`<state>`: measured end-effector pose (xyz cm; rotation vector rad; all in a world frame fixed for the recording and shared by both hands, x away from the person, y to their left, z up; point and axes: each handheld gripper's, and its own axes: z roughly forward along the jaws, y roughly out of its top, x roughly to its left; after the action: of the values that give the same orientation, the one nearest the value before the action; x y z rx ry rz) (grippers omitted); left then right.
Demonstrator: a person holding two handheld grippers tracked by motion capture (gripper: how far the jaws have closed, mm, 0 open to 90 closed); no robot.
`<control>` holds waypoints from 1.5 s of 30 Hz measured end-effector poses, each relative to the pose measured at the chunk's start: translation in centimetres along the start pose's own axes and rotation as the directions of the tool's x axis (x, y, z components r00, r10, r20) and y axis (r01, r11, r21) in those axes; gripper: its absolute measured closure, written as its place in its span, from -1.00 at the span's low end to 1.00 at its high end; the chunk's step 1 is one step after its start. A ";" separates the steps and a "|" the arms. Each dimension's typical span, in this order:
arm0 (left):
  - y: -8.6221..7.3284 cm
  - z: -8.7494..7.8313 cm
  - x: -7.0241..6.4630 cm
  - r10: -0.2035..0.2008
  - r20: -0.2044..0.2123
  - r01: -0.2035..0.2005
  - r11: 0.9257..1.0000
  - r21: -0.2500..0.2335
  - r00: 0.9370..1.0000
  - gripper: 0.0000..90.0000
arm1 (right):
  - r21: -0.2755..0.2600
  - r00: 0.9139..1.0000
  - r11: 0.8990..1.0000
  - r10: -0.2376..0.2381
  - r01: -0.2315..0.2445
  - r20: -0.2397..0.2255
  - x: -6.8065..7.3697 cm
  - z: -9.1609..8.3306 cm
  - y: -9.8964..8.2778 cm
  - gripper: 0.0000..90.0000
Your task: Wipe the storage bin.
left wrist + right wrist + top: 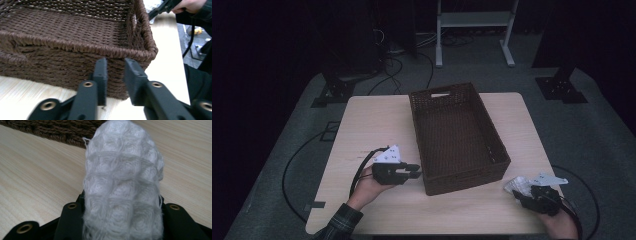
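Observation:
A dark brown woven basket (417, 120) stands empty in the middle of the light wooden table (372, 125). My left gripper (416, 171) lies level just left of the basket's near corner, pointing at its side wall. In the left gripper view the left gripper (115, 65) has a gap between its jaws with nothing in it, close to the basket wall (62, 57). My right gripper (521, 192) sits at the table's near right corner, shut on a white knitted cloth (516, 185). In the right gripper view the cloth (122, 182) bulges up between the jaws and hides their tips.
The basket has a handle slot (440, 93) in its far wall. Around the table is grey floor with cables (292, 165), dark stands and a white frame (472, 30) at the back. The other hand and the right gripper (160, 10) appear past the basket corner.

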<state>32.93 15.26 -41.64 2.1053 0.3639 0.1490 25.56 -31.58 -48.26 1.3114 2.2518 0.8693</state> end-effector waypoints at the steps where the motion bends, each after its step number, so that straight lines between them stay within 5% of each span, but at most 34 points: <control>1: -0.1 0.0 -0.1 -0.004 -0.004 0.004 1.000 0.001 1.000 0.44 | 0.000 1.000 1.000 0.000 0.000 0.000 0.0 0.0 0.0 0.20; 7: -1.2 0.3 -0.7 -0.019 -0.055 0.020 0.999 0.026 0.998 -0.04 | -0.001 1.000 1.000 -0.003 0.003 0.000 0.0 0.0 0.0 0.20; 14: -2.4 1.3 -1.5 0.000 -0.076 0.005 0.998 0.061 0.997 -0.33 | 0.000 1.000 1.000 -0.003 0.003 0.001 0.0 0.0 0.0 0.20; 35: -4.5 5.6 -1.7 -0.044 -0.096 0.057 0.989 0.139 0.994 -0.46 | 0.002 1.000 1.000 -0.003 0.003 0.002 0.0 0.0 0.0 0.20; 45: -4.8 7.0 -1.7 -0.007 -0.116 0.028 0.983 0.181 0.993 -0.55 | 0.003 1.000 1.000 -0.002 0.002 0.001 0.1 0.0 0.0 0.20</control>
<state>32.09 11.38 -49.37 2.2795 0.4807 0.2347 25.56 -31.52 -48.24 1.3103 2.2536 0.8646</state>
